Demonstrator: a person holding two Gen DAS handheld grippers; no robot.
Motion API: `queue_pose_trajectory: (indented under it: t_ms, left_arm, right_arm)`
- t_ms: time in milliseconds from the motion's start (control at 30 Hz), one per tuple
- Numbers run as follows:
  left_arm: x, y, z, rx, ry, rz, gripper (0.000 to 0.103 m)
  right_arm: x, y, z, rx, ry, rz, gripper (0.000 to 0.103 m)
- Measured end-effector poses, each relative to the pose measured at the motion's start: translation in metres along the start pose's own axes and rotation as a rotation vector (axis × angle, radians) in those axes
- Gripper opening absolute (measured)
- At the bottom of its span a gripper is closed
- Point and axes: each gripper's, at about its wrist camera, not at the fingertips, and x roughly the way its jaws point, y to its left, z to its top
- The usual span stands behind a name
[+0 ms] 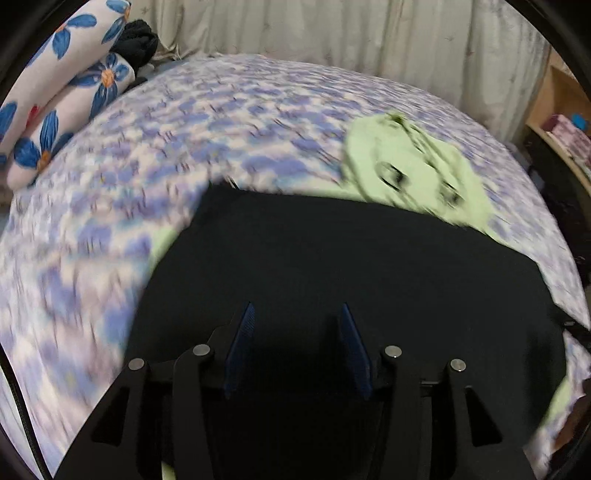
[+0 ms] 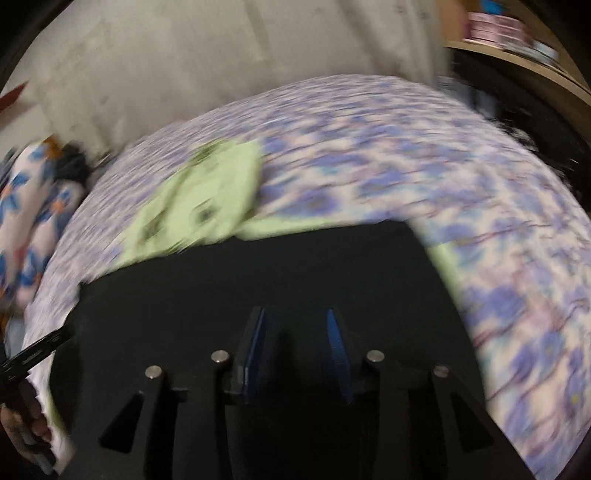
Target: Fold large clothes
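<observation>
We're over the bed w/ both tongs. Left gripper: jaws apart, nothing between the pads. Right gripper: same, parted and empty. The black garment lies spread flat right under both, partly covering a light green garment behind it. Views are blurry. Next grab, we'd say: pinch the edge corners evenly, both sides level, so the fold lands square. Containers: a shelf far right holds pink boxes; contents unreadable.
</observation>
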Motion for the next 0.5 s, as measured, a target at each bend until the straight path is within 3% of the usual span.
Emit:
queue_pose_trajectory:
  t_ms: [133,233,300,433,500]
  left_arm:
    - [-0.017,-0.018,-0.047,-0.013,0.001,-0.037,0.047]
    - [-0.017,-0.021,-0.073,0.016,-0.025,0.024,0.047]
    - [-0.015,-0.018,-0.084,0.038,-0.038,0.087,0.047]
    - [-0.023,0.009,-0.085,-0.029,-0.042,0.088,0.047]
    - [-0.024,0.022,-0.083,-0.044,-0.043,0.117,0.047]
  right_arm:
    - [-0.003,0.051,-0.038,-0.082,0.026,0.089,0.036]
    - [0.000,0.060,-0.059,-0.099,0.043,0.092,0.036]
    - [0.005,0.050,-0.070,-0.084,0.070,0.062,0.036]
    - [-0.006,0.007,-0.082,-0.054,0.063,0.018,0.034]
    - [-0.018,-0.025,-0.084,-0.031,0.055,-0.102,0.035]
